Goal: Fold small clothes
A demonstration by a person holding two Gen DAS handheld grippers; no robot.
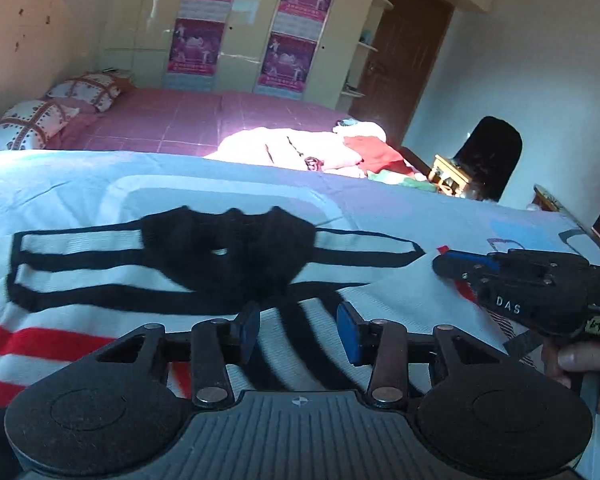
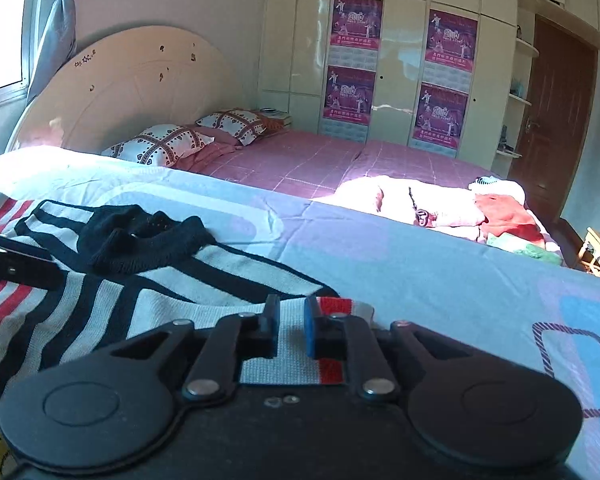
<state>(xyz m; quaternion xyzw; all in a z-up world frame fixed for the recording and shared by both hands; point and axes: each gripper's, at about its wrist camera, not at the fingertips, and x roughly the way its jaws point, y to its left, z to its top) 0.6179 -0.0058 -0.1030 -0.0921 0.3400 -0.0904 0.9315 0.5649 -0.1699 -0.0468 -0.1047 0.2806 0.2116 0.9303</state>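
A small white knit sweater [image 1: 100, 248] with black and red stripes and a black collar [image 1: 228, 244] lies flat on the blue patterned sheet [image 1: 380, 208]. My left gripper [image 1: 298, 330] is open and empty, just above the sweater below its collar. My right gripper [image 2: 291, 326] is open with a small gap, over the sweater's red-and-white right edge [image 2: 332, 306]; nothing is pinched between its pads. The sweater also shows in the right wrist view [image 2: 100, 300]. The right gripper also shows at the right of the left wrist view [image 1: 452, 264].
A pile of pink, red and green clothes [image 1: 332, 152] lies in sunlight on the pink bed [image 1: 204, 120] behind. Two patterned pillows [image 2: 160, 146] lie by the headboard. A wardrobe with posters [image 2: 396, 68], a brown door [image 2: 556, 120] and a small wooden stool [image 1: 446, 174] stand beyond.
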